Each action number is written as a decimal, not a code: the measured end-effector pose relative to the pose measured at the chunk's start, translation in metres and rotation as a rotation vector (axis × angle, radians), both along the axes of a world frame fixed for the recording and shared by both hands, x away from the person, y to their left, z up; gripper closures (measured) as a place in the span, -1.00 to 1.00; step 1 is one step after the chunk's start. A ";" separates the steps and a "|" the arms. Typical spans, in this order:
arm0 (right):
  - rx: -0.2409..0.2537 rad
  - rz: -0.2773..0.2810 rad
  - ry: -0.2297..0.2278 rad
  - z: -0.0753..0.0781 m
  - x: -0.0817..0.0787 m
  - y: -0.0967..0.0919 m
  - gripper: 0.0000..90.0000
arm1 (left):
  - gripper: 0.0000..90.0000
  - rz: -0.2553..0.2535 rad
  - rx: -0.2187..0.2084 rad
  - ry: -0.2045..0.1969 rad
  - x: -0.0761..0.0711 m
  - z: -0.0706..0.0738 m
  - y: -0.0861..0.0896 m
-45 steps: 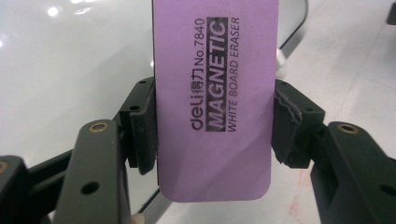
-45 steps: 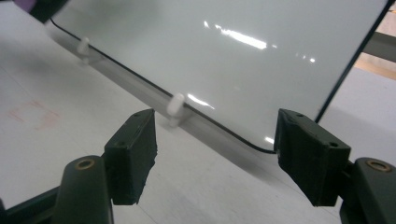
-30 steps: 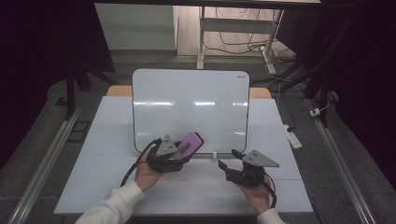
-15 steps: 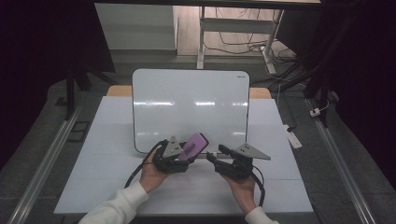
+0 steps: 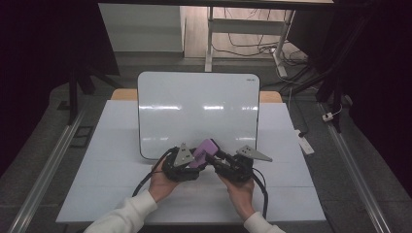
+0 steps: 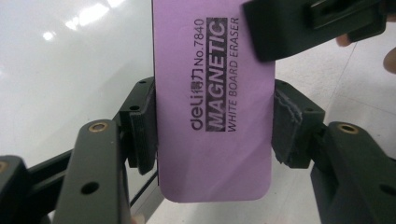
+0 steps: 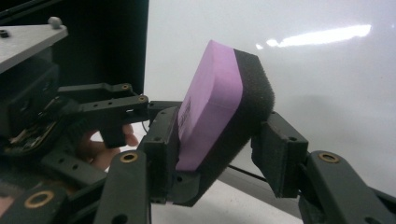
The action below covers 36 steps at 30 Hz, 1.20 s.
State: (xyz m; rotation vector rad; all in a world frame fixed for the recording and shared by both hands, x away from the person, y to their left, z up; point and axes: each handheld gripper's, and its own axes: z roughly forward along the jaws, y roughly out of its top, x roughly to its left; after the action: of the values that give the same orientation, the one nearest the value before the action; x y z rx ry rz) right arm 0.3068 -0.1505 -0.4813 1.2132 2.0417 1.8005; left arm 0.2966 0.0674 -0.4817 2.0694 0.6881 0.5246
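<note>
A: What holds the purple eraser (image 6: 215, 107)?
B: The left gripper (image 5: 190, 164) pinches its two sides, near the table (image 5: 111, 145) middle.
A: And the right gripper (image 5: 219, 161)?
B: Its jaws sit around the eraser's top, one pad apart. The whiteboard (image 5: 194, 109) stands just behind.

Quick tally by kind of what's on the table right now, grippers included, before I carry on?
Grippers: 2, left gripper and right gripper
Erasers: 1, purple eraser, in the left gripper
Whiteboards: 1, whiteboard
Total: 4
</note>
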 end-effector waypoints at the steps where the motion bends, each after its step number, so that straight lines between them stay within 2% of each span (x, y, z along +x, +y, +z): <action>1: 0.002 -0.006 0.001 0.000 0.000 0.000 0.16 | -0.10 0.003 0.004 -0.004 0.000 0.000 -0.001; 4: 0.018 -0.010 0.022 0.000 0.001 0.000 0.22 | -0.10 0.003 -0.002 0.004 0.001 -0.001 -0.001; 8: 0.029 0.006 0.009 0.003 -0.001 0.000 0.35 | -0.11 -0.003 -0.005 0.011 0.002 0.000 -0.001; 11: -0.007 -0.005 -0.029 0.007 -0.003 -0.001 0.41 | -0.26 -0.011 -0.015 0.022 0.002 0.002 0.004; 13: -0.003 -0.005 -0.025 0.011 -0.003 -0.006 0.42 | -0.38 -0.017 -0.022 0.034 0.001 0.005 0.009; 15: -0.037 -0.041 -0.047 0.016 -0.005 -0.012 0.42 | -0.43 -0.015 -0.016 0.033 -0.002 0.008 0.016; 18: -0.042 -0.091 -0.037 0.024 -0.005 -0.025 0.42 | -0.46 0.003 -0.035 0.044 -0.004 0.011 0.032; 23: -0.135 -0.183 -0.051 0.037 -0.006 -0.043 0.42 | -0.47 0.035 -0.049 0.059 -0.010 0.013 0.058; 27: -0.211 -0.235 -0.050 0.044 -0.006 -0.054 0.43 | -0.46 0.069 -0.053 0.074 -0.016 0.009 0.080; 36: -0.330 -0.309 -0.026 0.053 0.000 -0.067 0.43 | -0.44 0.159 -0.065 0.100 -0.032 -0.002 0.127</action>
State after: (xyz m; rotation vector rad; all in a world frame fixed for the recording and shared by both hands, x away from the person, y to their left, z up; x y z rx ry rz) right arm 0.3066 -0.2174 -0.4284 1.3069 1.9115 1.2763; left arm 0.2648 0.1946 -0.4833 2.0011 0.9222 0.4835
